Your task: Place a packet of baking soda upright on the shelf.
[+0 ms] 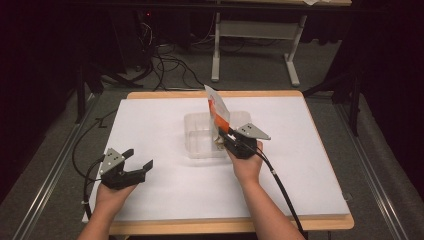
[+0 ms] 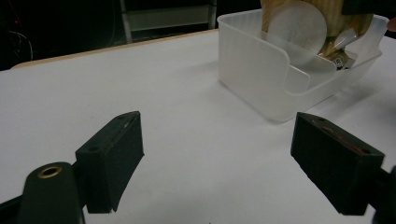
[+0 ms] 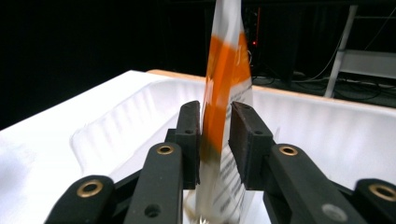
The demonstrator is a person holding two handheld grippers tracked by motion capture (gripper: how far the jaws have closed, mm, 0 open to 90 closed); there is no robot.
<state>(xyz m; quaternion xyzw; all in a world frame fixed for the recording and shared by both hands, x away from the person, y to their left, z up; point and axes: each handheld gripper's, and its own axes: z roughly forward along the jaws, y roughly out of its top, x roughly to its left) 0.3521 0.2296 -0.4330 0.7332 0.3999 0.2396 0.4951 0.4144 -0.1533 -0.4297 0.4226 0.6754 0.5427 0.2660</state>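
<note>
Right gripper view had the orange-and-white packet (image 3: 223,100) standing almost upright between my right jaws, pinched low on its body, top edge leaning a little away from me. Jaws were closed flat on both faces of it, only the thin packet between the pads. Print on the lower part was too blurred to read. Lower end of the packet hung down inside the clear plastic tub (image 3: 322,126), and I couldn't tell if it touched the tub floor.

High view put my right gripper (image 1: 223,134) at the near-right edge of the tub (image 1: 196,131), packet (image 1: 218,107) sticking up above the rim, tilted toward the far side. Tub sat near the middle of the white table (image 1: 150,115).

My left gripper (image 1: 138,157) rested low over the near-left part of the table, well apart from the tub, jaws spread wide and holding nothing. Left gripper view showed the tub (image 2: 252,65) ahead and to the right, with the packet's (image 2: 299,28) round pale window behind its frosted wall.

Judged step: setting the packet into the tub. To do it well I'd keep the pinch firm until the bottom edge was seated, lower straight down rather than sideways so the light tub wasn't dragged, then let the packet lean on a wall before opening. Risk was the floppy packet folding or tipping over the rim. Left gripper could steady the tub if it slid.
</note>
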